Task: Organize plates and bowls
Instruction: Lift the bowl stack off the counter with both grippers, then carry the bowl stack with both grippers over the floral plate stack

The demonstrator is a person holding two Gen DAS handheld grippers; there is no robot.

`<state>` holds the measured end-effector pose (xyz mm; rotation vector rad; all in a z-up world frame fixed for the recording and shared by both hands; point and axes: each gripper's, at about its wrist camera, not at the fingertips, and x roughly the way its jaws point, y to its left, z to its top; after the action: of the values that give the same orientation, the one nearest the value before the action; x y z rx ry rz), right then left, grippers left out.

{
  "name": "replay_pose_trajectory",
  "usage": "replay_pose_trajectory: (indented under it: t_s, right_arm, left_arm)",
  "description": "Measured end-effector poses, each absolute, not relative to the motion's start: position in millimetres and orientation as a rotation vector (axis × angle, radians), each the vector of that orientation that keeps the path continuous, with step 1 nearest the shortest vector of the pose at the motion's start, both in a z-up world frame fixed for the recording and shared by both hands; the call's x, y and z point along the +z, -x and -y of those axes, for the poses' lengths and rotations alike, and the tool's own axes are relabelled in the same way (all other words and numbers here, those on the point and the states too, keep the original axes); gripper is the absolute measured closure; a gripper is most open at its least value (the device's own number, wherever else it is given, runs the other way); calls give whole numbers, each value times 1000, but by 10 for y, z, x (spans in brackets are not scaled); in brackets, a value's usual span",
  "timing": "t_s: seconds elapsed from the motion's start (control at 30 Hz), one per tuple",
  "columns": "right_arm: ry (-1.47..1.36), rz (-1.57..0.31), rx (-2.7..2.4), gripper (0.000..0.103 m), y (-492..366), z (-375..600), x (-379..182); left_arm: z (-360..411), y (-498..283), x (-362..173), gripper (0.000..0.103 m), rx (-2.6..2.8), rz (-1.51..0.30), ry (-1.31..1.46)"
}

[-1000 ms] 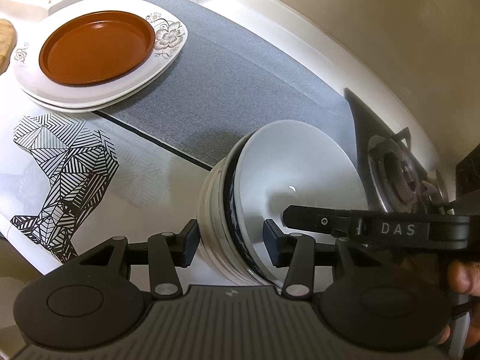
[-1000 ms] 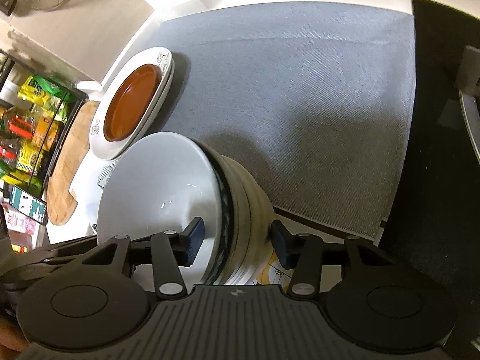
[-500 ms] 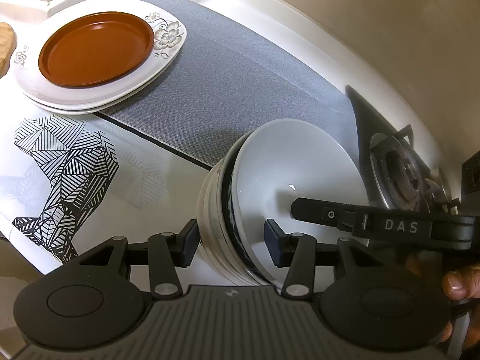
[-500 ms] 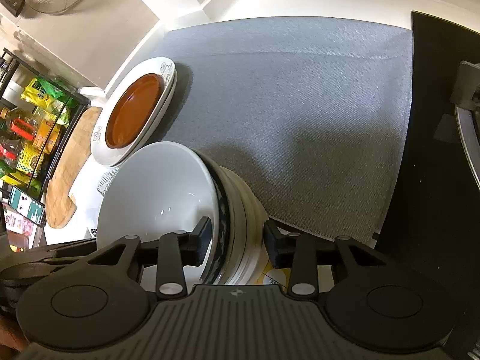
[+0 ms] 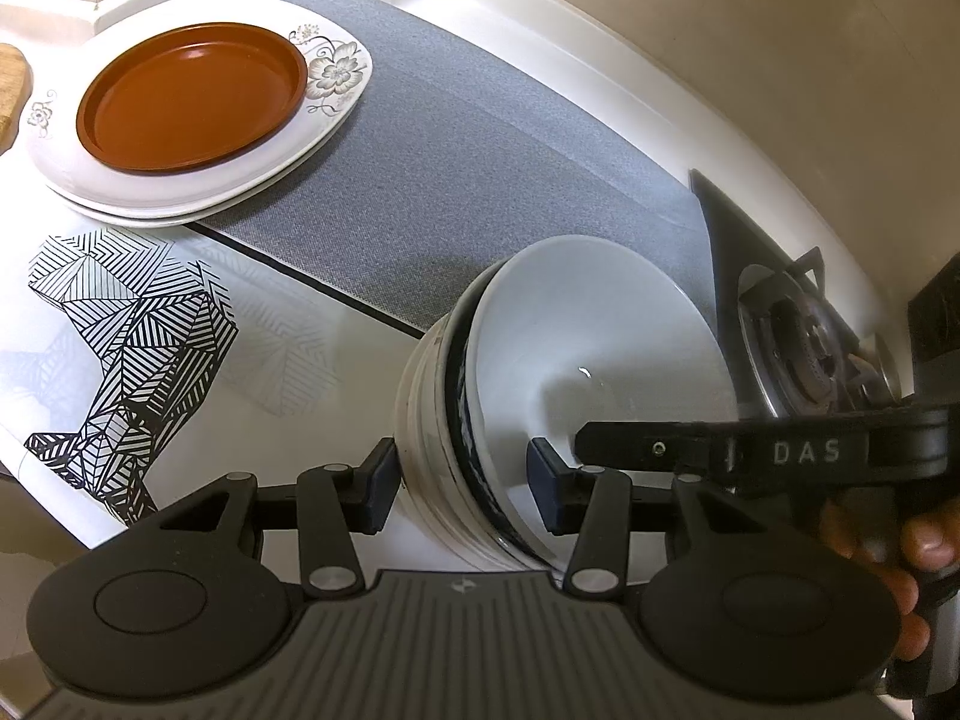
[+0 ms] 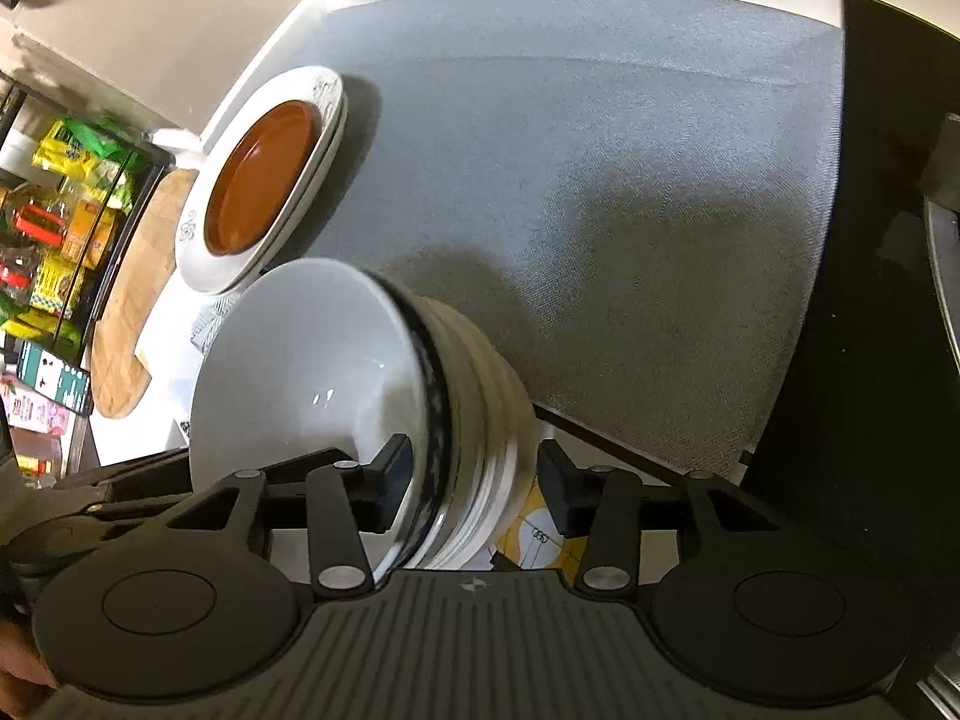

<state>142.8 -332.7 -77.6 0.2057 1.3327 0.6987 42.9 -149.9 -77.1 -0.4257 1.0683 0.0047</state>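
Observation:
A stack of nested white bowls [image 5: 576, 354] is held between both grippers, one on each side. My left gripper [image 5: 459, 483] is shut on the stack's rim, one pad outside and one inside. My right gripper [image 6: 474, 480] is shut on the opposite rim [image 6: 444, 396]. A brown plate [image 5: 192, 93] lies on stacked white floral plates [image 5: 336, 69] at the far left; it also shows in the right wrist view [image 6: 261, 180].
A grey mat [image 6: 600, 180] covers the counter beyond the bowls. A black gas hob [image 5: 804, 336] lies to the right. A black-and-white patterned sheet [image 5: 126, 336] lies at the left, with a wooden board [image 6: 129, 306] and a shelf of packets [image 6: 54, 204] beyond.
The bowl stack, held by both grippers, has shifted slightly toward the grey mat. The right gripper's jaws have closed in a little on the rim.

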Motion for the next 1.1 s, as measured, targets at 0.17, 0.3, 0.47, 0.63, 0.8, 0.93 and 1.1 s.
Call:
replay_pose_trajectory:
  t_s: [0.17, 0.3, 0.47, 0.63, 0.8, 0.93, 1.1]
  right_arm:
    - [-201, -1290, 689, 56, -1357, 3312, -763]
    - [-228, -1259, 676, 64, -1328, 3394, -762]
    - [-242, -1230, 665, 66, -1278, 3449, -771]
    - [-268, -1198, 647, 66, -1217, 3503, -785]
    - [-289, -1173, 606, 66, -1172, 3566, -760]
    - [-295, -1154, 578, 67, -1176, 3574, -724]
    - [-315, -1109, 520, 67, -1178, 3552, -617]
  left_arm:
    - [1488, -417, -772, 54, 8, -1064, 432]
    - [1494, -410, -754, 56, 2, -1064, 421]
    - [1528, -413, -735, 56, -6, -1067, 398]
    - [1551, -417, -725, 57, -33, -1062, 376]
    - [1548, -460, -719, 58, -72, -1046, 369]
    - [1516, -532, -707, 59, -115, -1032, 359]
    - [1459, -643, -613, 60, -172, -992, 327]
